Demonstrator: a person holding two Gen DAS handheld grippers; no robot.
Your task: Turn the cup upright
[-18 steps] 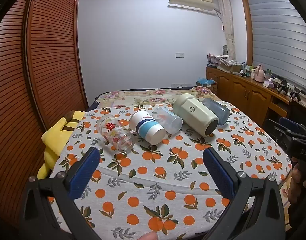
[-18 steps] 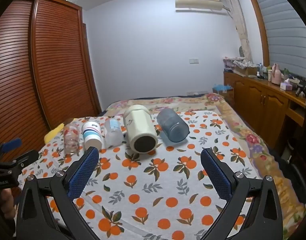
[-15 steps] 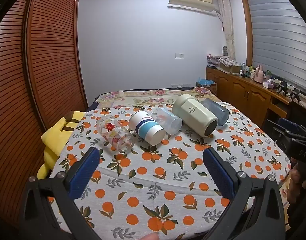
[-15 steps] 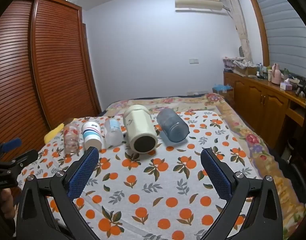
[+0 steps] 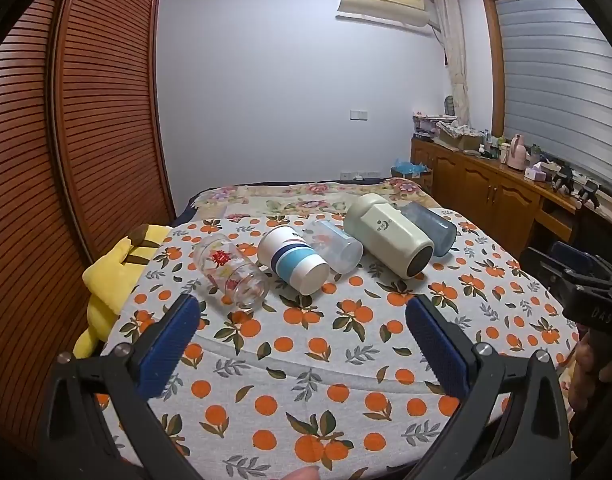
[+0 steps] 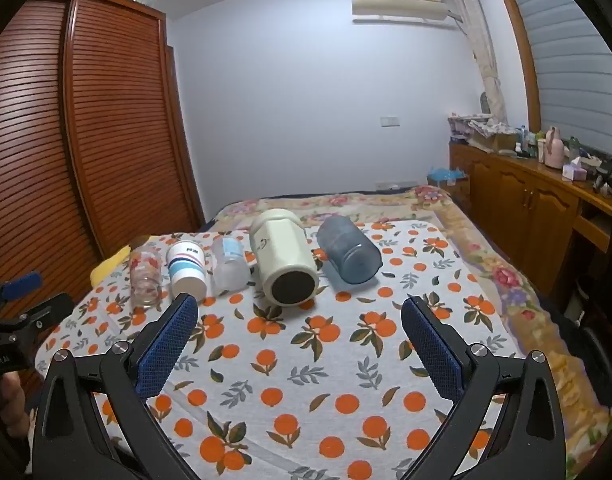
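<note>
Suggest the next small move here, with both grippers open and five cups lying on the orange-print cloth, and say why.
Probably ease the left gripper forward and down toward the clear glass with red print. All five cups lie on their sides, none gripped, and this glass lies nearest the left fingers, at the row's left end. The right gripper hangs open short of the cream cup.

Both wrist views look forward over the bed (image 5: pixel 306 360), sharing the row of cups (image 6: pixel 186 268).

Dim, even indoor light with soft shadows; sharp focus centrally, strong fisheye bending and black vignetting at the edges.
</note>
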